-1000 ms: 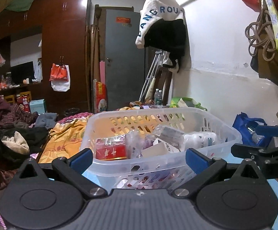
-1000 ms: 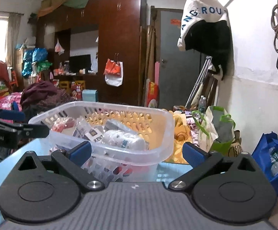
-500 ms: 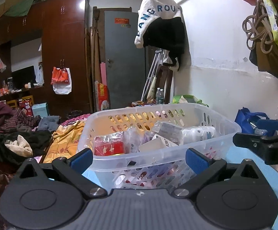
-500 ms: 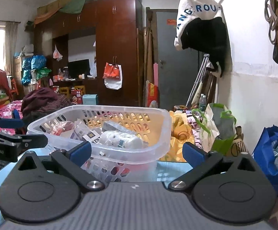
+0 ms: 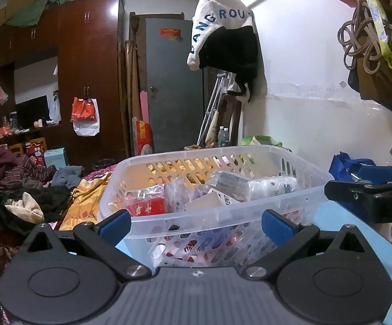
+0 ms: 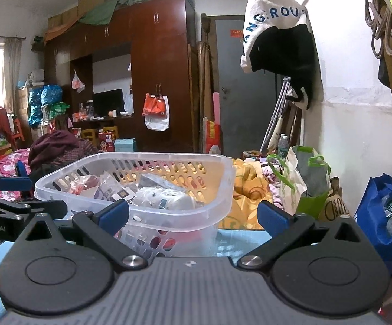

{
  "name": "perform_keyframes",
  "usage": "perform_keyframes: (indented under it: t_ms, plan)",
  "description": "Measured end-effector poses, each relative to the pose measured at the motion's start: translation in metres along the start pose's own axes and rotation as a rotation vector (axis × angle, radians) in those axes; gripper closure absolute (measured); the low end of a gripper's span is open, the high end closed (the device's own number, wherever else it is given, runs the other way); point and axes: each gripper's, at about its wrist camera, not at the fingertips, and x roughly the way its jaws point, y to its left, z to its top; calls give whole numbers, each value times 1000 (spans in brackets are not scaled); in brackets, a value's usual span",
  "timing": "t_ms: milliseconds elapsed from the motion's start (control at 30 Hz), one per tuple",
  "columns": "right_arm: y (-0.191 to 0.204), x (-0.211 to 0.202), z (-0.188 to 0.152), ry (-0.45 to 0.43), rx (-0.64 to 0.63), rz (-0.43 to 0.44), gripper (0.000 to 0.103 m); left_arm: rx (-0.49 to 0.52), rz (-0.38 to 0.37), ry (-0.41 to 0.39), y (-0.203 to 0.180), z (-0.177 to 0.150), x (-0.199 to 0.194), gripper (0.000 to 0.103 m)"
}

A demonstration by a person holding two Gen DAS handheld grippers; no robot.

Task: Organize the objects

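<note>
A clear plastic basket [image 5: 299, 165] [image 6: 223, 178] stands on a light blue table [image 5: 328, 216]. It holds a red packet [image 5: 146, 203], small boxes [image 5: 209, 199] and a white roll [image 6: 163, 199]. My left gripper [image 5: 196, 223] is open just in front of the basket's near wall, nothing between its blue pads. My right gripper [image 6: 193, 215] is open too, at the basket's right front corner. Each gripper shows at the edge of the other's view: the right one [image 5: 369, 197] and the left one [image 6: 20, 205].
Heaped clothes [image 5: 20, 189] lie on a bed to the left. A blue bag [image 6: 385, 216] with bottles and a green-handled bag [image 6: 307, 187] stand by the white wall at right. Wardrobe [image 5: 87, 81] and grey door [image 5: 174, 86] are at the back.
Both views have tilted and risen slightly, so the basket sits a little lower in frame. Both grippers stay open and the basket has not moved.
</note>
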Motion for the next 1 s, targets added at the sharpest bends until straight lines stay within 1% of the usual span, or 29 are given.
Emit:
perform_keyframes:
  t_ms: [200,700,867,1000]
  plan:
    - [0,0,-1,7,1,3,0,-23,-33,6,2,-1,2,0]
    - [1,0,-5,15,4,23,0,-14,10,-8,1,-1,-2,0]
    - [1,-2,-5,14,11,28,0,-12,-5,-2,1,-2,-2,0]
    - [1,-2,-5,12,11,28,0,-4,4,-3,-1,-3,-2,0]
